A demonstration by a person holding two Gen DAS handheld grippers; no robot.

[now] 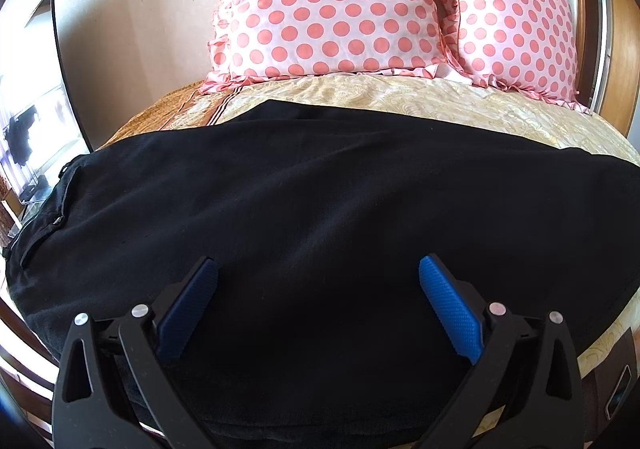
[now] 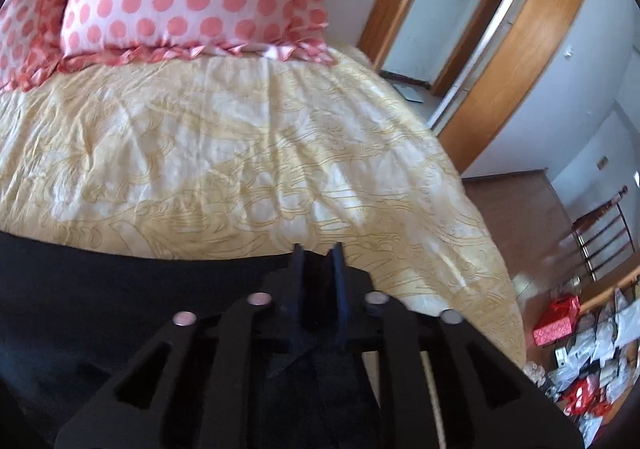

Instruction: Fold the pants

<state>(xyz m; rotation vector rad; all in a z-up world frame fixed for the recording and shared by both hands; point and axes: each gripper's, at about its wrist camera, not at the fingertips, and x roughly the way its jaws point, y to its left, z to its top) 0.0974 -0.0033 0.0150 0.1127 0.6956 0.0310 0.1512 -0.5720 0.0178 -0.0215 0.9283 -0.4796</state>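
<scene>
Black pants [image 1: 320,201] lie spread across the yellow bedspread [image 1: 440,101], waistband and zip at the far left. My left gripper [image 1: 318,273] is open just above the middle of the pants, its blue pads [image 1: 448,305] wide apart with nothing between them. In the right wrist view my right gripper [image 2: 318,249] is shut on the black pants fabric [image 2: 120,309], which bunches between the fingers near the cloth's right end, over the bedspread [image 2: 240,149].
Two pink polka-dot pillows [image 1: 332,1] stand at the head of the bed. The bed's right edge drops to a wooden floor [image 2: 520,209]. A wooden door [image 2: 512,61], a chair [image 2: 604,233] and a pile of bags [image 2: 592,361] lie to the right.
</scene>
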